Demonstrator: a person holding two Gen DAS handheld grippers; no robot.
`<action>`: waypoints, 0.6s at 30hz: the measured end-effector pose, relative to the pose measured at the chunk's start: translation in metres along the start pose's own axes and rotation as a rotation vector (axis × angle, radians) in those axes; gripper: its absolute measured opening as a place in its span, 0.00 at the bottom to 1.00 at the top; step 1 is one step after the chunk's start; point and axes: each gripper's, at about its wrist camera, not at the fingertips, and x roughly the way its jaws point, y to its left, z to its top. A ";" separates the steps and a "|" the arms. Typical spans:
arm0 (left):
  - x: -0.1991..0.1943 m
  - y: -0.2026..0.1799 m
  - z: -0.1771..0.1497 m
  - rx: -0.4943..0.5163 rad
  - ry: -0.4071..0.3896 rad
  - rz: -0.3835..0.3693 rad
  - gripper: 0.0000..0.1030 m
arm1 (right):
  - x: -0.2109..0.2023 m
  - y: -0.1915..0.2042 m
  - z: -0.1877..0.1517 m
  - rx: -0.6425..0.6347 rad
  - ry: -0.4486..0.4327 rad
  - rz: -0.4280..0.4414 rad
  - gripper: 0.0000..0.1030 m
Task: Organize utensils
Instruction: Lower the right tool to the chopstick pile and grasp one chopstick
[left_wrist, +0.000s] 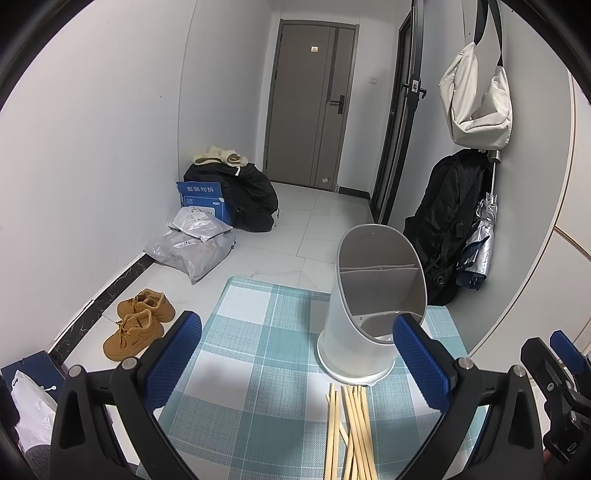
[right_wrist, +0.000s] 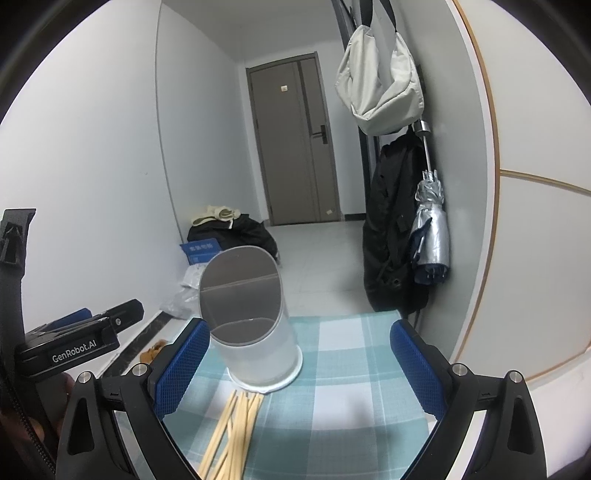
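While both blue-padded grippers, left (left_wrist: 297, 363) and right (right_wrist: 295, 363), are gaping wide and empty, pale wooden chopsticks (left_wrist: 351, 432) are lying at lower centre between their fingers, touching the white cylindrical holder (left_wrist: 364, 314).

Pale wooden chopsticks (left_wrist: 351, 432) at the frame's bottom, teal-and-white checked cloth (left_wrist: 258, 332) centre, white plastic holder (left_wrist: 354, 325), tan suede shoes (left_wrist: 138, 323) lower left.

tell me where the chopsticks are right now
The chopsticks lie loose on the checked mat, just in front of the white holder, lower centre in both views.
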 end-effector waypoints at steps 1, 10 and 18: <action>0.000 0.000 0.000 0.000 0.002 -0.001 0.99 | 0.001 0.000 0.000 0.002 0.005 0.003 0.96; 0.002 0.002 0.000 -0.007 0.019 0.000 0.99 | 0.014 -0.001 -0.004 0.027 0.073 0.059 0.96; 0.015 0.021 0.004 -0.041 0.086 0.027 0.99 | 0.075 0.013 -0.020 0.022 0.408 0.185 0.71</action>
